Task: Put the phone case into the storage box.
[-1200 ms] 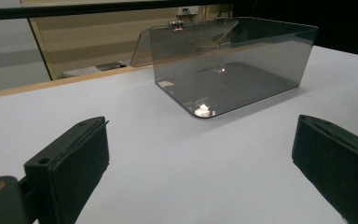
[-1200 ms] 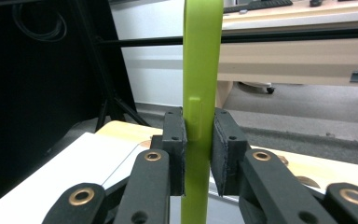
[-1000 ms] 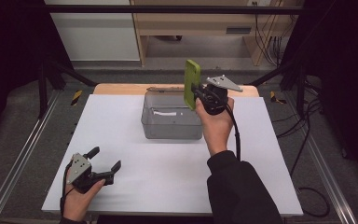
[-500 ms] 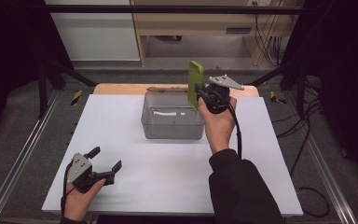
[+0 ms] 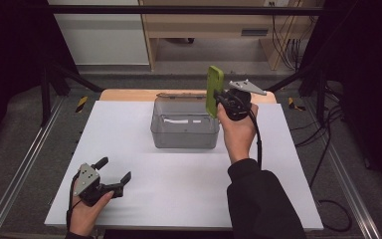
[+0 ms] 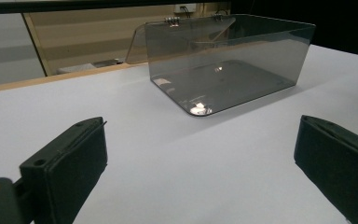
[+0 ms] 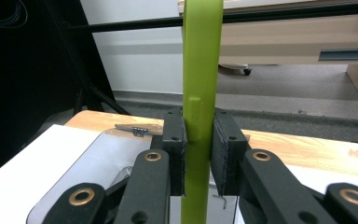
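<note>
Left side: the left hand-held gripper (image 5: 113,174) rests low over the near left part of the white rectangular surface (image 5: 129,134), held in the person's left hand (image 5: 84,211). Its two black jaws stand wide apart with nothing between them. In the left gripper view the pads (image 6: 70,163) frame bare white surface only, and they touch no object.

Centre: a clear, smoke-tinted plastic box with rounded corners (image 5: 185,123) stands on the far middle of the surface, well apart from the left hand-held gripper. Its hinged lid (image 6: 142,42) is thrown back behind it, toward the light wooden strip (image 5: 129,94) along the far edge. In the left gripper view the box (image 6: 228,60) appears empty.

Right side: the right hand-held gripper (image 5: 218,99) is raised above the right rear corner of the box, carried by the person's right hand (image 5: 238,132) in a black sleeve (image 5: 263,204). Its jaws are drawn in narrow and clamp a flat, lime-green slab with rounded ends, resembling a phone case (image 5: 214,90). In the right gripper view both pads (image 7: 175,154) press against the opposite faces of the green slab (image 7: 201,70), which stands upright on edge, rising above the jaws and extending below them. The slab is clear of the surface; whether it hangs over the box opening or just beside its wall cannot be determined.
</note>
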### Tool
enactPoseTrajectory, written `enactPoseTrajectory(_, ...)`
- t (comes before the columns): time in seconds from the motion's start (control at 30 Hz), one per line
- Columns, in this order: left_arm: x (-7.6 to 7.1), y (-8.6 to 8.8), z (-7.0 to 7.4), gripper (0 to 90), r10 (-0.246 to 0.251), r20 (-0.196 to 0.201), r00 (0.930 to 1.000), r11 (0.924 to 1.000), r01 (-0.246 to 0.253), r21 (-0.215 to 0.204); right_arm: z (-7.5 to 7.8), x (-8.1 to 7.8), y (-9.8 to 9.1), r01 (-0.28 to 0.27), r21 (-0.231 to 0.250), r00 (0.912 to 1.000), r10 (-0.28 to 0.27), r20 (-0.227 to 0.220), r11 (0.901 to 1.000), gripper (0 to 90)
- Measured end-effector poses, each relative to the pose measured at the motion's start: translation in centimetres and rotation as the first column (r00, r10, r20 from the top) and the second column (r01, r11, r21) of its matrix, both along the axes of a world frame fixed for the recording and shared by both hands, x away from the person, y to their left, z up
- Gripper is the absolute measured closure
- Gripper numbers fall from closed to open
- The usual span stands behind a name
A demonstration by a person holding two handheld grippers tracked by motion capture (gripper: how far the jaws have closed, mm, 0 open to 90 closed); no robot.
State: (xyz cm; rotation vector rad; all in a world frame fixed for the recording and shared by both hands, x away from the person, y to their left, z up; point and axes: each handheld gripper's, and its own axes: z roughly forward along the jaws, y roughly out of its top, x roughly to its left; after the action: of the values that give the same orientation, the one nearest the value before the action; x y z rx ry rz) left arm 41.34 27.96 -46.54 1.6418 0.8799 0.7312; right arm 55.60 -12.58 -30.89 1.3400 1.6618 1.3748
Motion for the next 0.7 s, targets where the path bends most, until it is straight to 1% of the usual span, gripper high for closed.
enactPoseTrajectory(0.13, -0.02, 0.03, 0.00, 2.2, -0.004, -0.001, 1.0000, 1.0000, 0.004, 0.002, 0.04, 0.02, -0.21, 0.006, 0.009, 1.0000, -0.005, -0.006, 0.9999, 77.4)
enactPoseTrajectory(0.27, -0.05, 0.01, 0.01, 2.2, -0.006, 0.000, 1.0000, 1.0000, 0.006, 0.000, 0.00, 0.06, -0.24, 0.005, 0.008, 0.9999, -0.005, -0.010, 1.0000, 77.4)
enactPoseTrajectory(0.5, -0.09, -0.06, 0.02, 2.2, -0.009, 0.000, 1.0000, 1.0000, 0.009, 0.001, 0.01, 0.00, -0.20, 0.005, 0.008, 0.9993, -0.005, -0.038, 1.0000, 77.4)
enactPoseTrajectory(0.7, -0.03, -0.07, 0.00, 2.2, -0.012, 0.000, 0.9999, 0.9999, 0.012, 0.002, -0.17, 0.27, -0.15, 0.010, 0.005, 0.9981, -0.010, -0.060, 0.9999, 77.5)
